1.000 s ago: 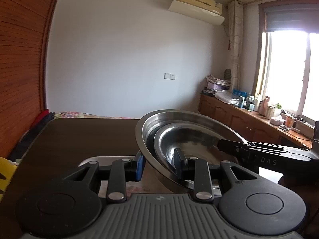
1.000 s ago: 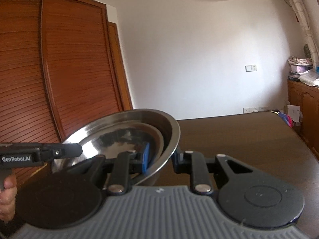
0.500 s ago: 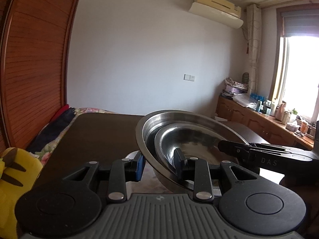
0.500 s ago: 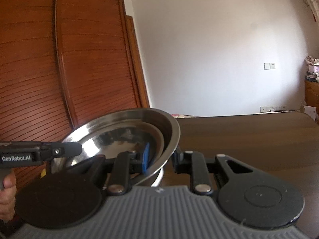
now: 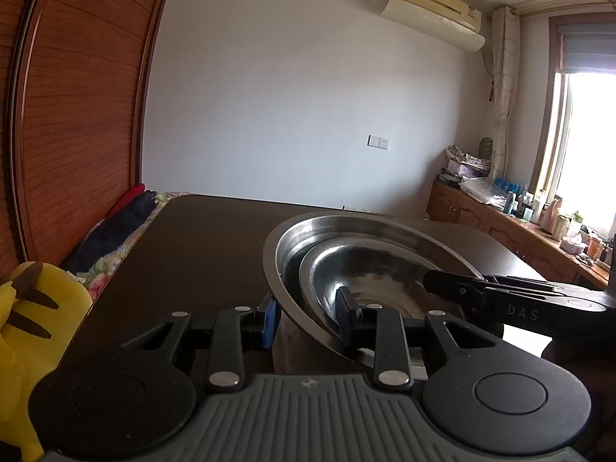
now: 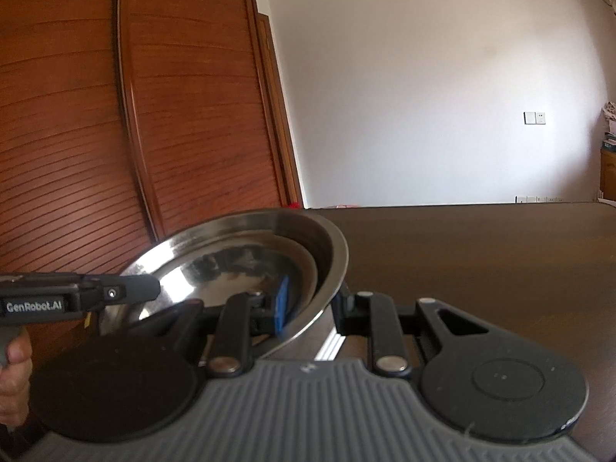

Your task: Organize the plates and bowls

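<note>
A large steel bowl (image 5: 292, 238) with a smaller steel bowl (image 5: 369, 269) nested inside is held above the dark table by both grippers. My left gripper (image 5: 306, 313) is shut on the near rim of the stack, one finger outside, one inside. My right gripper (image 6: 312, 302) is shut on the opposite rim of the large bowl (image 6: 331, 246); the small bowl (image 6: 246, 265) shows inside. Each gripper shows in the other's view, the right one (image 5: 500, 296) and the left one (image 6: 77, 296).
A dark brown table (image 5: 200, 246) spreads beneath, also in the right wrist view (image 6: 481, 246). A wooden wardrobe (image 6: 154, 115) stands at the left. A yellow plush toy (image 5: 27, 308) and clothes (image 5: 115, 227) lie beside the table. A cluttered counter (image 5: 539, 223) runs under the window.
Both grippers and the held bowls have swung to the left together; the wardrobe and the yellow toy have come further into view. The grip on the rims is unchanged.
</note>
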The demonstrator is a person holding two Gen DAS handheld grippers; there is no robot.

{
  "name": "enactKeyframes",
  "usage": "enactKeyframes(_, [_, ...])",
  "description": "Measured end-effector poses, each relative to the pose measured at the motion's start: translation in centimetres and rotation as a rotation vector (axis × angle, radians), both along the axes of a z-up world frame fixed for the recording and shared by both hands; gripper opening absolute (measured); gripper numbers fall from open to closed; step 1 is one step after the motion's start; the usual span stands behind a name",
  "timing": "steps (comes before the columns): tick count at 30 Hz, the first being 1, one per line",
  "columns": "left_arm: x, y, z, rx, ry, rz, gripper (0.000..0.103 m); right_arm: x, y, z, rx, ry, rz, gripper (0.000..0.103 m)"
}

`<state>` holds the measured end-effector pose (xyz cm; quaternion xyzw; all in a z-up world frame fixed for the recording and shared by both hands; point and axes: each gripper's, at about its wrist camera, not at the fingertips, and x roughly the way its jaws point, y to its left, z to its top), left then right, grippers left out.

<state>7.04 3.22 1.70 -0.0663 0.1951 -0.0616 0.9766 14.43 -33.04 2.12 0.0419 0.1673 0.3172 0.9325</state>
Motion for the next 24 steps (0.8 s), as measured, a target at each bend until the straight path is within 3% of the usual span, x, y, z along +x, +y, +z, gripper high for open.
enactKeyframes(16, [0.1,0.0,-0.5,-0.012,0.001,0.001,0.061,0.2,0.0,-0.4,-0.005,0.006,0.005,0.027])
enactKeyframes(18, [0.1,0.1,-0.6,-0.012,0.0,0.001,0.067,0.2,0.2,-0.4,-0.005,0.001,0.009,0.029])
enactKeyframes(19, [0.0,0.0,-0.5,0.0,-0.006,0.01,0.075,0.1,0.3,-0.5,-0.005,-0.003,0.012,0.031])
enactKeyframes(21, [-0.2,-0.1,-0.4,0.018,-0.024,0.023,0.082,-0.1,0.4,-0.5,-0.01,-0.018,0.011,0.048])
enactKeyframes(24, [-0.4,-0.1,0.0,0.024,-0.038,0.034,0.091,-0.9,0.5,-0.1,-0.031,-0.067,-0.005,0.064])
